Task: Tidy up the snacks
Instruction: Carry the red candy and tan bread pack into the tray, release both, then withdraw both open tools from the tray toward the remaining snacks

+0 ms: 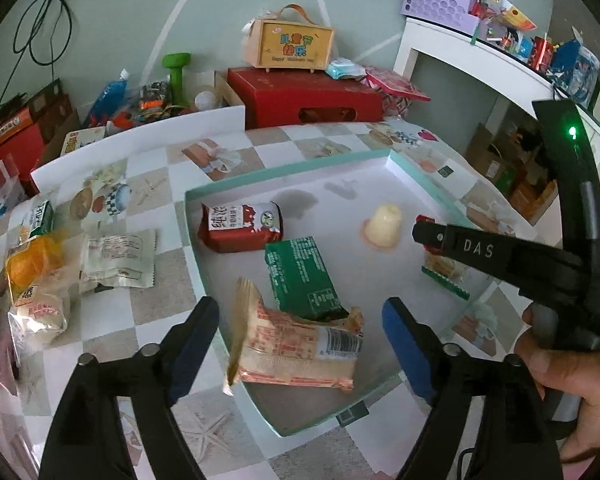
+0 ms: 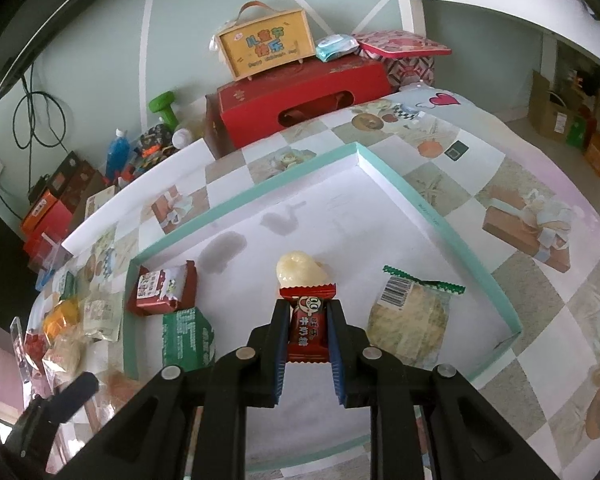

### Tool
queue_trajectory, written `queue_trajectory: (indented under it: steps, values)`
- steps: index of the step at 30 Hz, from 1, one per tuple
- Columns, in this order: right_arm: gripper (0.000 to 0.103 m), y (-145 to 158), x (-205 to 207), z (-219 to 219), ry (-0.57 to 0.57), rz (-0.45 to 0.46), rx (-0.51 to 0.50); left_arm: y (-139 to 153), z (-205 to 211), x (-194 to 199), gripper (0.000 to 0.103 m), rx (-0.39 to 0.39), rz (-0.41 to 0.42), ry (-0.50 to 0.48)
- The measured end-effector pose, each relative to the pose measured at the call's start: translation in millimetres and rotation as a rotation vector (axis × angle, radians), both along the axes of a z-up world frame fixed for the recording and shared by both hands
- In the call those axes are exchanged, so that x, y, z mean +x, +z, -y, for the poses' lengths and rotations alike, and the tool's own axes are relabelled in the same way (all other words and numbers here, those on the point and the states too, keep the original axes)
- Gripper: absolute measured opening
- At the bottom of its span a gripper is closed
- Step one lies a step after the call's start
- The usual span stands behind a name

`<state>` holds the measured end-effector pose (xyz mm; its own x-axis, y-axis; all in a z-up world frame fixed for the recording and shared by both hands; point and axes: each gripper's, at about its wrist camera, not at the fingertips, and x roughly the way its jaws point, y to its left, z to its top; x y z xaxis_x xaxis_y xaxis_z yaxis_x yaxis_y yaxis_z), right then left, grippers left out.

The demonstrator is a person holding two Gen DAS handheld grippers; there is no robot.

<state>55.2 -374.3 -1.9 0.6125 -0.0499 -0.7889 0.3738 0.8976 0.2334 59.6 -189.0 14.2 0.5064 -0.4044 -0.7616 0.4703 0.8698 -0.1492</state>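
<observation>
1. Right tongs (image 2: 307, 334) are clamped narrow on a red candy packet (image 2: 307, 326), held upright between the blue pads above the teal-rimmed tray (image 2: 436, 216).
2. Just beyond the packet's far end, a pale jelly cup (image 2: 298, 268) sits on the white tray floor.
3. To the right of the tongs lies a rice cracker pack (image 2: 410, 318) with a green serrated edge, near the tray's right wall.
4. Left side of the tray: a red milk carton (image 2: 164, 290) lies in the far-left corner, a green packet (image 2: 186, 338) just nearer than it.
5. Left tongs (image 1: 300, 344) stand wide, holding nothing, one finger on each side of an orange-printed snack bag (image 1: 296, 350).
6. That bag leans over the tray's near-left rim, its far edge touching the green packet (image 1: 304, 278).
7. Outside the tray on the left, more snacks lie on the checkered surface (image 1: 160, 276): a pale wrapper (image 1: 118, 258), an orange bag (image 1: 32, 266) and a bread bag (image 1: 44, 314).
8. Behind the surface, a red box (image 1: 304, 98) carries a wooden handled case (image 1: 294, 44).
</observation>
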Motion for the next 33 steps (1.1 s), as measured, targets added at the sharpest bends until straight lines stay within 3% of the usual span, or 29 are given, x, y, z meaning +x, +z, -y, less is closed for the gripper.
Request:
queue_trajectory:
  steps: [3,5,7,11,19,33]
  values:
    - [0.021,-1,1,-2,0.008,-0.008,-0.003,0,-8,4,0.085,-0.007,-0.016,0.032]
    - [0.028,-2,3,-4,0.009,-0.017,-0.009,-1,-17,9,0.086,-0.006,-0.027,0.072]
    - [0.055,-4,4,-4,0.004,-0.032,-0.012,-3,-27,14,0.091,-0.013,-0.044,0.119]
    - [0.063,-5,4,-5,0.0,-0.04,-0.014,-8,-50,24,0.097,-0.019,-0.079,0.226]
    - [0.101,-10,8,-9,0.001,-0.066,-0.024,-11,-98,37,0.103,-0.01,-0.113,0.425]
    - [0.103,0,15,-52,0.112,0.01,-0.104,-1,-166,33,0.103,-0.036,-0.118,0.578]
